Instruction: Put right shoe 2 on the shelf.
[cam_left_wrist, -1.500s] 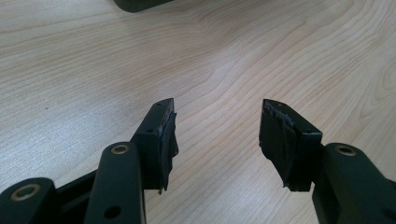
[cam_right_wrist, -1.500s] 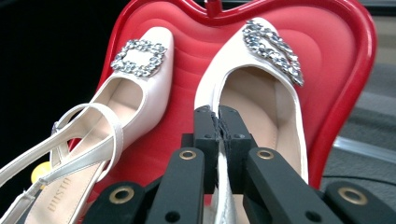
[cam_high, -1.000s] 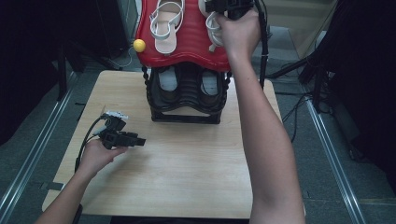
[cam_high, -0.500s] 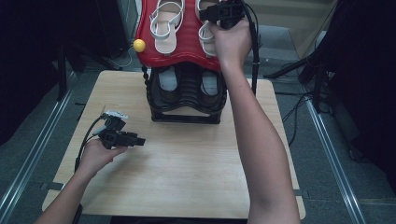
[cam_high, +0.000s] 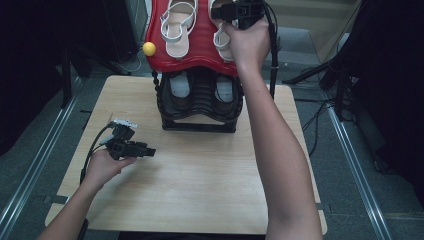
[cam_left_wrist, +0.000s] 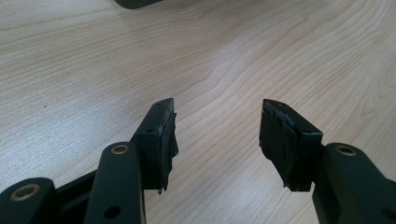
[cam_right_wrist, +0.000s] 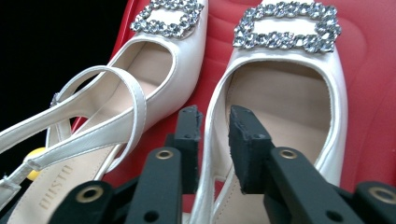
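Right gripper (cam_right_wrist: 212, 135), at twelve o'clock over the red rack (cam_high: 200, 47), has its jaws just easing apart astride the right shoe's (cam_right_wrist: 280, 93) side wall; both white shoes look placed. Left gripper (cam_left_wrist: 217, 135) idles open and empty at eight o'clock; withdrawal remains.

We stretch our right arm far past the table's (cam_high: 200, 200) back edge, right gripper (cam_right_wrist: 215, 140) jaws just opening, slightly parted; our left gripper (cam_high: 145, 150) lies low over its left side, jaws wide apart.
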